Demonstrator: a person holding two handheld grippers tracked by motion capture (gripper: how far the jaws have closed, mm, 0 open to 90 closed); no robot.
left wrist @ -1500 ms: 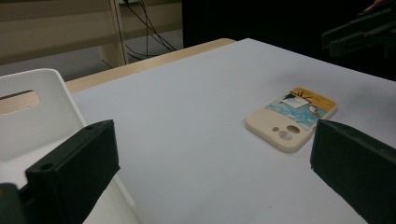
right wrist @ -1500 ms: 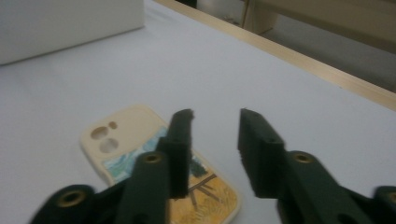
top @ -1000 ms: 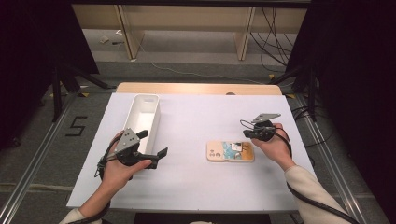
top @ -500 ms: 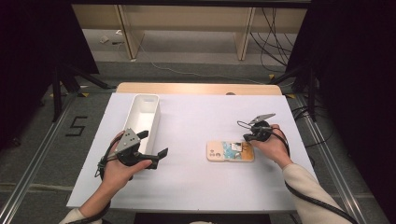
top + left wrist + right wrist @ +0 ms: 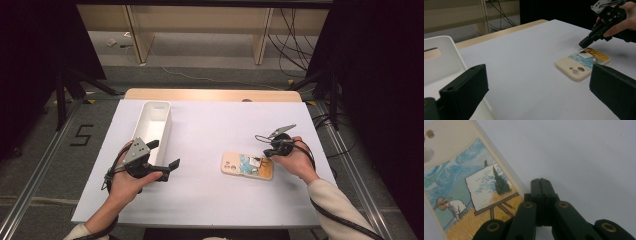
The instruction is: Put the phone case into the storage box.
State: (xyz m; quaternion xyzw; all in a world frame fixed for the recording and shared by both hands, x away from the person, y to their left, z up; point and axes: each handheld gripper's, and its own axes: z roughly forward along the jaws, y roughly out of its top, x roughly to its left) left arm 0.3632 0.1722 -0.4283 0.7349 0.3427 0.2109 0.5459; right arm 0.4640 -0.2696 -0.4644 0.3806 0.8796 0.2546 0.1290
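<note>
White table (image 5: 215, 125): phone case (image 5: 247, 165), white bin (image 5: 152, 125), apparently empty.

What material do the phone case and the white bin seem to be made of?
The phone case looks like soft matte plastic or silicone: cream rounded edges, no glare, with a printed painting on its back. The white bin looks like hard moulded plastic: thin even walls, a smooth surface with a slight sheen, and a cut-out handle slot. Neither can be confirmed by sight alone.
</note>
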